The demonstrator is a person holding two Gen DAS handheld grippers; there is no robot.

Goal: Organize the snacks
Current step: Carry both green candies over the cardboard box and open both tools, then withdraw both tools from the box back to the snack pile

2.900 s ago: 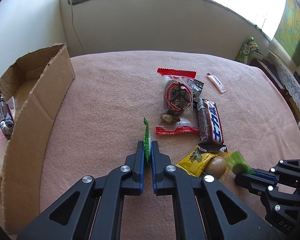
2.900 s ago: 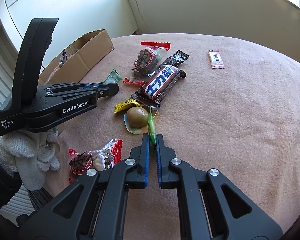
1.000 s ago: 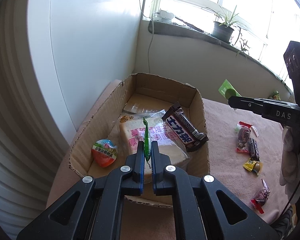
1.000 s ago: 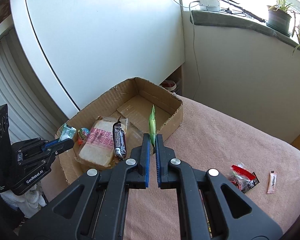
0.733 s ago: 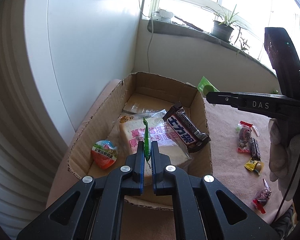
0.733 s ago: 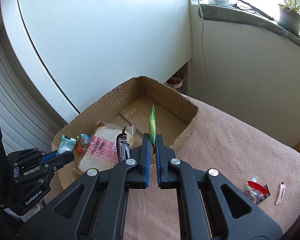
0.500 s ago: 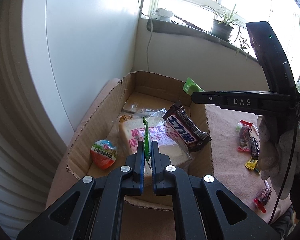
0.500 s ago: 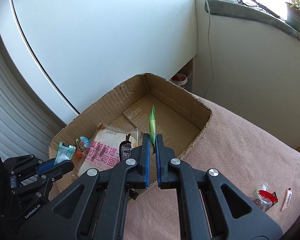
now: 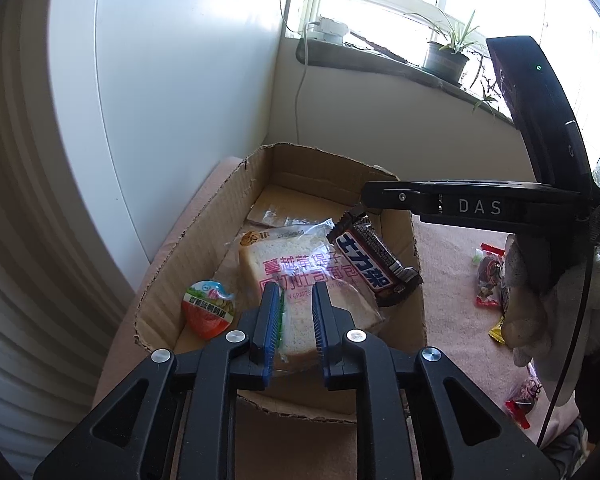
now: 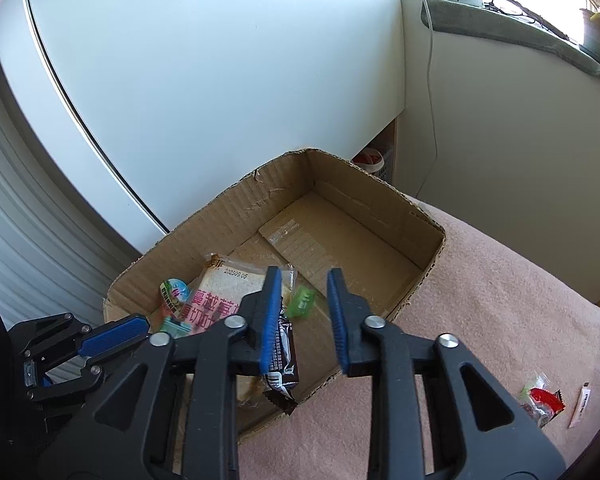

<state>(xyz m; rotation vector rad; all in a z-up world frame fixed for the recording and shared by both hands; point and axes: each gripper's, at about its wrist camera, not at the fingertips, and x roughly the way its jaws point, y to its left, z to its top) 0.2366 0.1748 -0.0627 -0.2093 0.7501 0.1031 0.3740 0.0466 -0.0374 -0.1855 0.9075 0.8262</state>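
Left gripper (image 9: pixel 296 286) is black plastic with ribbed blue pads, and its jaws are opening. A thin green packet (image 9: pixel 283 312) sits edge-on against the left pad. The other pad is clear of it, so nothing is pinching it.

All of this hangs over a corrugated cardboard box (image 9: pixel 204 232) with a ragged, torn rim and taped flaps on its floor.

- Far left in the box is a jelly cup (image 9: pixel 209 308), roundish, with a shiny printed foil lid.
- Next to it is a square bread slice (image 9: pixel 296 264) in a crinkly clear bag with pink lettering. It lies flat under the left pads.
- A chocolate bar (image 9: pixel 374 260) leans on the bread's right edge. It's long, with a glossy dark wrapper, a blue and white label and crimped ends.

Right gripper (image 10: pixel 304 272) has the same build, and its jaws are also opening, much wider. A second green packet (image 10: pixel 302 300), small and glossy, shows in the gap between the pads but neither pad touches it. It is down inside the box next to the bread. Can't tell whether it's lying on the cardboard or in mid-air.

Right of the box is a fuzzy pink cloth (image 9: pixel 452 280) covering the table. A few crinkly wrapped sweets (image 9: pixel 488 280) are scattered on it, well apart from the box. A hand in a white knit glove (image 9: pixel 540 300) grips the right tool's handle.
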